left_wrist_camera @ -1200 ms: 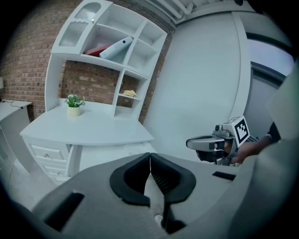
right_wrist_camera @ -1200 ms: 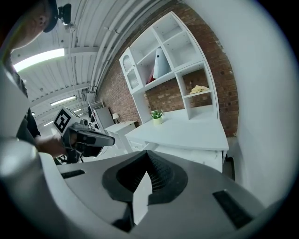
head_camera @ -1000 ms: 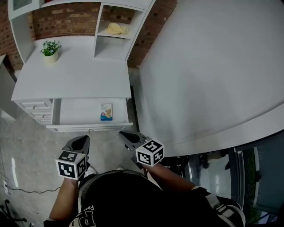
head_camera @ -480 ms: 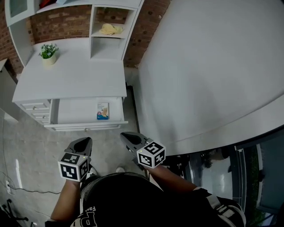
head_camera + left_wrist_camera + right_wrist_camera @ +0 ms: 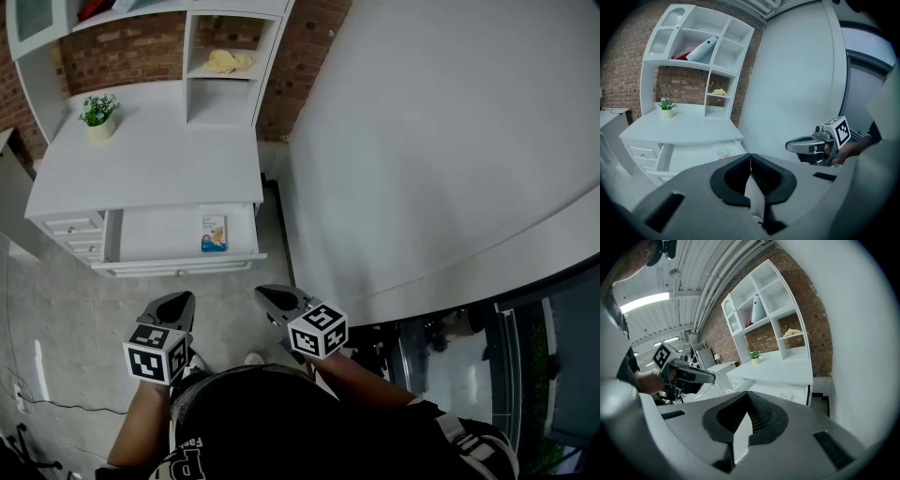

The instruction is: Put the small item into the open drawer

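Note:
The small item (image 5: 214,233), a flat packet with blue print, lies in the open drawer (image 5: 178,266) of the white desk, near its right side. It also shows in the left gripper view as the packet (image 5: 723,153) on the drawer floor. Both grippers hover over the floor in front of the drawer, apart from it. My left gripper (image 5: 172,300) is shut with nothing between its pads (image 5: 740,172). My right gripper (image 5: 273,295) is likewise shut and empty. Each gripper view shows the other gripper beside it: the right one (image 5: 806,144) and the left one (image 5: 693,376).
A potted plant (image 5: 98,111) stands on the desk top. A shelf unit (image 5: 217,89) holding a yellow object (image 5: 225,62) rises at the desk's back. A big white rounded wall (image 5: 441,141) fills the right. Small closed drawers (image 5: 73,234) sit left of the open one. A cable (image 5: 37,401) lies on the floor.
The desk has slid a little up and left in the head view and looks smaller; both grippers have drawn slightly back from the drawer front. The packet stays in the drawer.

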